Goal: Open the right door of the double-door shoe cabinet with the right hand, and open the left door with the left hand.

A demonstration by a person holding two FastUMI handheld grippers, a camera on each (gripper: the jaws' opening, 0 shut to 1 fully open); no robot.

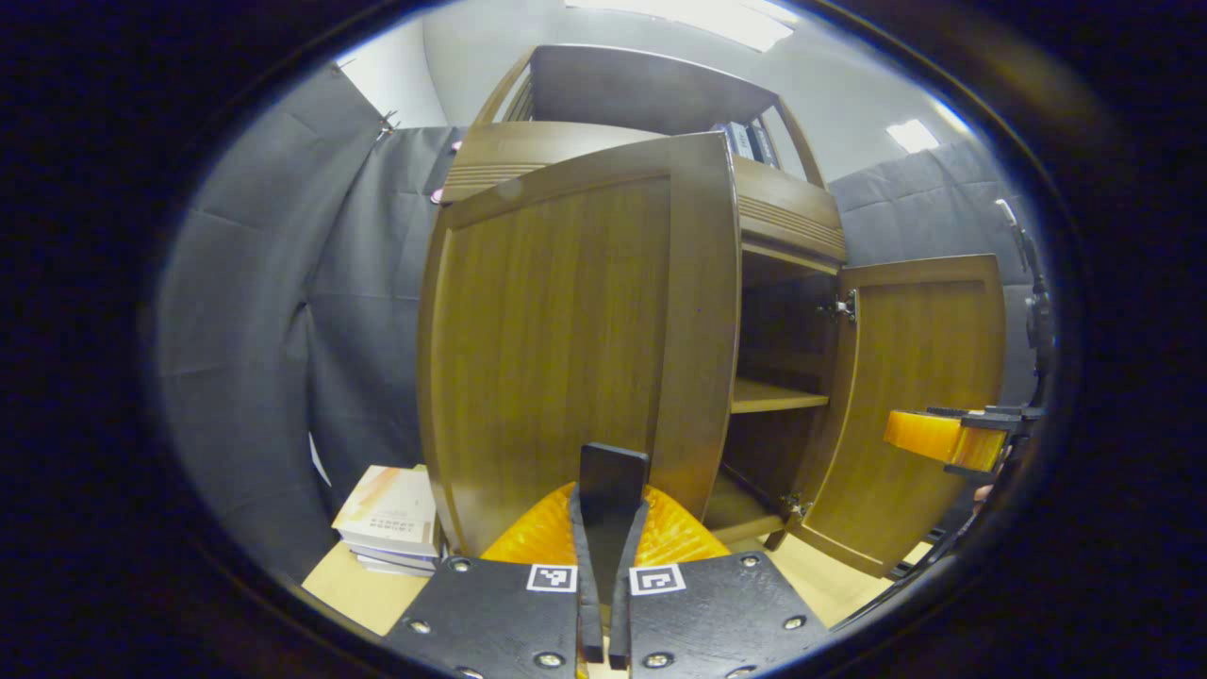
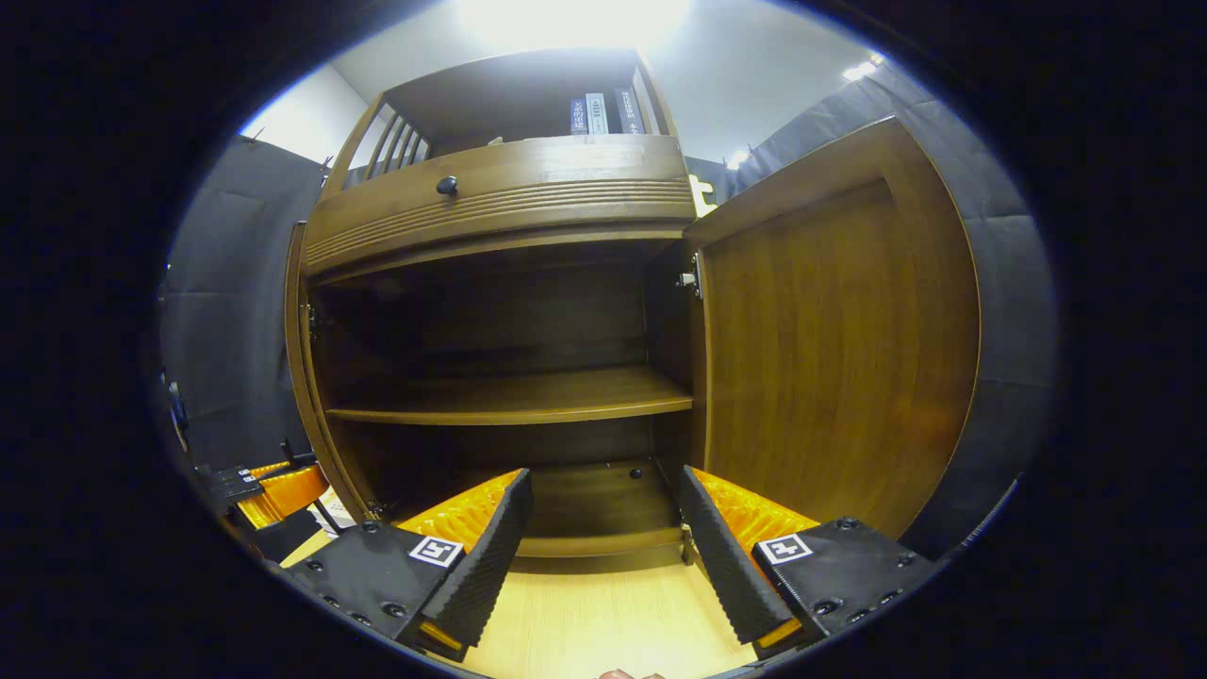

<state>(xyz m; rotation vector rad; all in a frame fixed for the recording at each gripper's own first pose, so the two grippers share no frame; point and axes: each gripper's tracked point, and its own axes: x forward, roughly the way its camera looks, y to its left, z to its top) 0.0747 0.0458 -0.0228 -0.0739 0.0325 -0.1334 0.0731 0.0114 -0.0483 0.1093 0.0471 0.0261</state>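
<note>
In the left gripper view, books (image 1: pixel 391 519) lie stacked left of the cabinet; your left hand-held gripper (image 1: pixel 604 556) is clenched empty before the open left door (image 1: pixel 566 330). The right door (image 2: pixel 839 330) stands open too; your right hand-held gripper (image 2: pixel 599 538) is released over the desk (image 2: pixel 603 622).

Left claw (image 1: pixel 603 566) fingers pressed together; right claw (image 2: pixel 603 552) fingers spread wide, nothing between.

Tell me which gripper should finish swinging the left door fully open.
Left. The left gripper is right at the left door, which stands only part open. The right gripper is open, facing the shelves beside the wide-open right door.
</note>
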